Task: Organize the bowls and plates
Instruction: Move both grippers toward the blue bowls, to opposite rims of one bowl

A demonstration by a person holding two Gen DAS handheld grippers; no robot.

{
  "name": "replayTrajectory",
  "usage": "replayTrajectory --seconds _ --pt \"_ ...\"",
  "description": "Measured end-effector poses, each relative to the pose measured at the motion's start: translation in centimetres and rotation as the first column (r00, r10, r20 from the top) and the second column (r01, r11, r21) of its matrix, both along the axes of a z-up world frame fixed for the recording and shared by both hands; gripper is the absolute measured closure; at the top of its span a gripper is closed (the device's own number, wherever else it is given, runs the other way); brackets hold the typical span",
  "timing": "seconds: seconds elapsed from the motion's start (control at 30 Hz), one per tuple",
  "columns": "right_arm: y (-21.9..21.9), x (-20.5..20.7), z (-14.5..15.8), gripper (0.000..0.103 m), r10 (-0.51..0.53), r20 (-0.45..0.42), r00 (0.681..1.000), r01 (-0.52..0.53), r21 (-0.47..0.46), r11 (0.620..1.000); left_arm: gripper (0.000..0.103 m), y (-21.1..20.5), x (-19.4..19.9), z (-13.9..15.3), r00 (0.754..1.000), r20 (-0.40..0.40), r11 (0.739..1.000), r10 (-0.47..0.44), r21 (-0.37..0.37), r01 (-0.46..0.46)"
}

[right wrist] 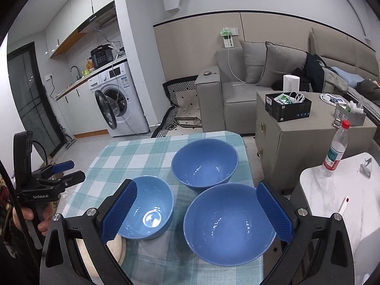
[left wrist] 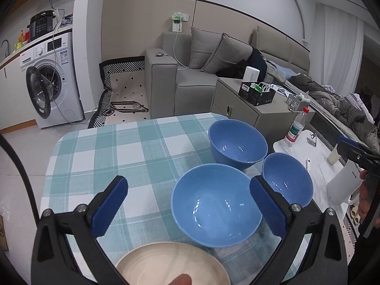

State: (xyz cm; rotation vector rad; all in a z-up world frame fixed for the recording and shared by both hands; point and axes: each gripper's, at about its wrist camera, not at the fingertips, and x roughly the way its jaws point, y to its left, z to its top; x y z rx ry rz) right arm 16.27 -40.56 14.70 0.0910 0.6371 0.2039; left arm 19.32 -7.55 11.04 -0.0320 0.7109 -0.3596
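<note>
Nothing looks stacked yet: three glossy blue plastic bowls sit separately at twelve o'clock of the cream round plate on the checked tabletop, both left tongs and right tongs spread apart, empty.

Table carried a cloth checked in teal, pale green and white. Three bowls, all plain blue with white glints inside: one near the far right corner, one at the right edge, one nearer the middle. Plate at the near edge was cream with faint tan rings. Left gripper and right gripper were both black-framed with textured dark blue pads. Bottle was clear, with a red cap and a red-and-green label. Washing machine was white, its door ringed in black. Sofa was grey.
</note>
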Motion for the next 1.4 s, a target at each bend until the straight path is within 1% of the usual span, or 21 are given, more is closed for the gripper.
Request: replayTrajectory --seconds 0.23,0.4,0.7,0.9,1.1,1.2,1.27,1.33,1.4 --pt "-0.8 2.7 0.3 0.001 -0.037 -0.019 0.999 0.037 -0.005 0.999 0.000 -1.4 3.1 0.3 1.000 -0.009 1.000 -0.007 -0.004 0.007" --pt "-1.4 5.1 -0.3 0.001 -0.055 -0.047 0.997 0.054 -0.013 0.998 0.000 -2.6 5.3 0.1 1.000 -0.006 1.000 -0.004 0.006 0.004" --pt "-2.5 9.5 -3.3 0.001 -0.083 -0.137 0.987 0.085 0.006 0.996 0.000 -5.0 9.0 -1.7 0.997 -0.065 0.999 -0.029 0.015 0.030" --pt "-2.8 11.2 -4.9 0.001 -0.090 -0.170 0.981 0.093 0.014 0.996 0.000 -6.2 11.3 -3.1 0.993 -0.110 0.999 -0.039 0.026 0.042" --pt "-3.0 13.1 -6.9 0.001 -0.097 -0.216 0.972 0.100 0.004 0.995 0.000 -7.6 13.3 -5.0 0.987 -0.152 0.997 -0.051 0.049 0.059" --pt "-3.0 13.9 -7.9 0.001 -0.100 -0.237 0.966 0.105 0.006 0.994 0.001 -8.1 14.1 -5.9 0.983 -0.176 0.996 -0.059 0.049 0.069" --pt "-3.1 14.5 -8.5 0.004 -0.102 -0.250 0.963 0.106 0.005 0.994 0.002 -8.5 14.6 -6.4 0.979 -0.191 0.995 -0.067 0.055 0.079" --pt "-3.1 15.0 -9.0 0.012 -0.103 -0.264 0.959 0.108 0.001 0.994 0.004 -8.8 14.9 -6.8 0.978 -0.197 0.995 -0.070 0.062 0.084" --pt "-3.2 15.5 -9.6 0.016 -0.103 -0.277 0.955 0.107 0.000 0.994 0.008 -9.2 15.2 -7.1 0.975 -0.204 0.993 -0.082 0.067 0.098"
